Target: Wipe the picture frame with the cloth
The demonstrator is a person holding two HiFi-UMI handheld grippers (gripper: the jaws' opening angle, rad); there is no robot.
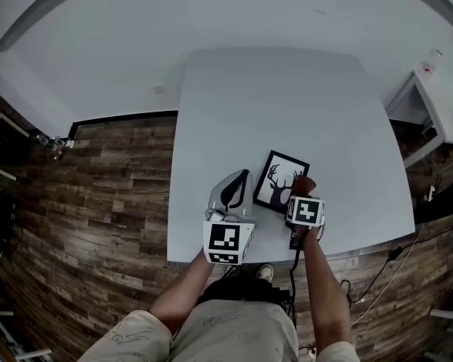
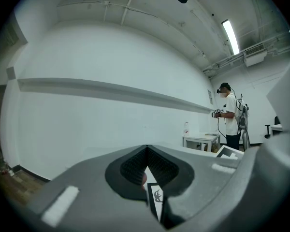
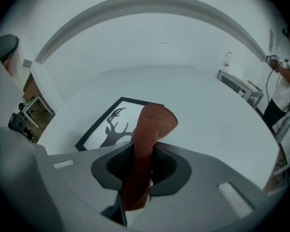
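The black picture frame (image 1: 281,182) with a deer silhouette lies flat on the white table (image 1: 287,104), near its front edge. My right gripper (image 1: 300,194) hovers over the frame's right side, shut on a reddish-brown cloth (image 1: 303,184). In the right gripper view the cloth (image 3: 147,129) sticks up from between the jaws (image 3: 142,166), and the frame (image 3: 111,127) lies just beyond on the left. My left gripper (image 1: 234,190) sits just left of the frame with its jaws together and nothing held. A sliver of the frame (image 2: 156,198) shows below the left jaws (image 2: 146,153).
A person (image 2: 229,112) stands by a small white side table (image 2: 203,140) at the far right of the room. That side table (image 1: 430,111) is right of my table. Wooden floor (image 1: 98,202) surrounds it, and a cable (image 1: 377,270) trails on the floor at the front right.
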